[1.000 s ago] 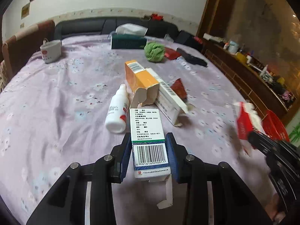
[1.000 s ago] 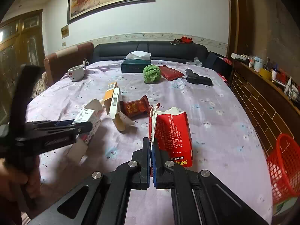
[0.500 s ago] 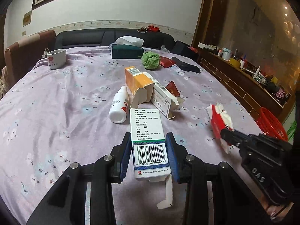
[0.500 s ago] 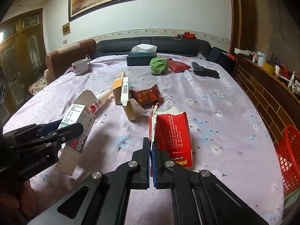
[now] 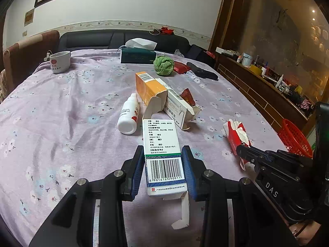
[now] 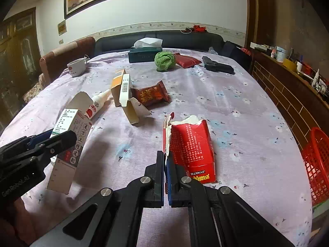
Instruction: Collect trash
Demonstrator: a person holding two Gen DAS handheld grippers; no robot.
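My left gripper (image 5: 163,160) is shut on a white medicine box (image 5: 162,144) with a barcode, held above the purple tablecloth; it also shows in the right wrist view (image 6: 70,138). My right gripper (image 6: 166,164) is shut on the torn edge of a red tissue packet (image 6: 191,144), which also shows in the left wrist view (image 5: 236,135). An orange and white open carton (image 5: 160,96), a white bottle (image 5: 128,115) and a brown snack wrapper (image 6: 152,94) lie mid-table. A red basket (image 6: 316,160) stands off the table's right edge.
At the far end are a white cup (image 5: 59,61), a dark green tissue box (image 5: 137,54), a green cloth ball (image 5: 163,65), a red pouch (image 6: 187,60) and a black object (image 6: 218,66). A cluttered wooden shelf (image 5: 267,78) runs along the right.
Both grippers have lifted and pulled back a little with their loads. The red packet now sits nearer the left gripper in its view. The table items have not moved.
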